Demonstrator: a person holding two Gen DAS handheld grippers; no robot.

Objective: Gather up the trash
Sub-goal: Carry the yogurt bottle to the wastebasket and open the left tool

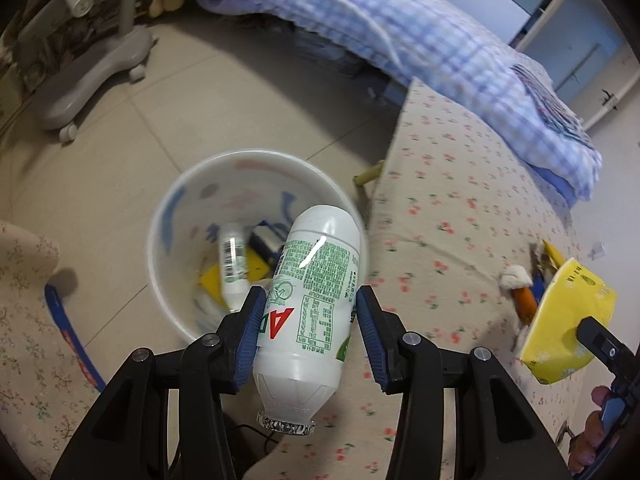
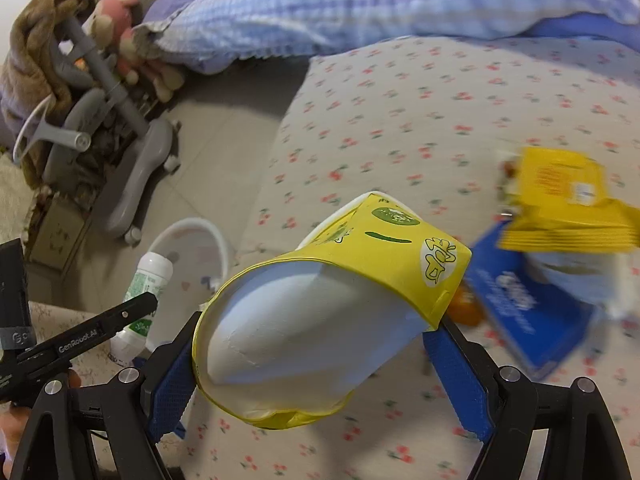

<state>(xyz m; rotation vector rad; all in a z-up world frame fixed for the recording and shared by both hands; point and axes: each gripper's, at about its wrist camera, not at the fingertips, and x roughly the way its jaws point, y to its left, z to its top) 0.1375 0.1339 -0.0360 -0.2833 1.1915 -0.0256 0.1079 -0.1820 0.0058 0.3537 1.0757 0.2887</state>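
Observation:
My left gripper point(image 1: 310, 296) is shut on a white plastic bottle point(image 1: 316, 264) with a green label, its foil-rimmed neck pointing back at the camera. The bottle hangs over the near rim of a white bin point(image 1: 180, 184) on the floor. Inside the bin lie another small white bottle point(image 1: 232, 264) and yellow wrappers point(image 1: 212, 280). My right gripper point(image 2: 316, 328) is shut on a squashed yellow paper cup point(image 2: 400, 248) above the flowered tablecloth point(image 2: 400, 120). The cup point(image 1: 568, 304) also shows at the right of the left wrist view. The bin point(image 2: 216, 240) lies to the cup's left.
On the table lie a yellow packet point(image 2: 560, 188), a blue box point(image 2: 528, 312), an orange item point(image 1: 526, 300) and a white wad point(image 1: 516, 276). A bed with a blue checked duvet point(image 1: 400, 28) stands behind. A grey wheeled stand point(image 1: 92, 68) is on the tiled floor.

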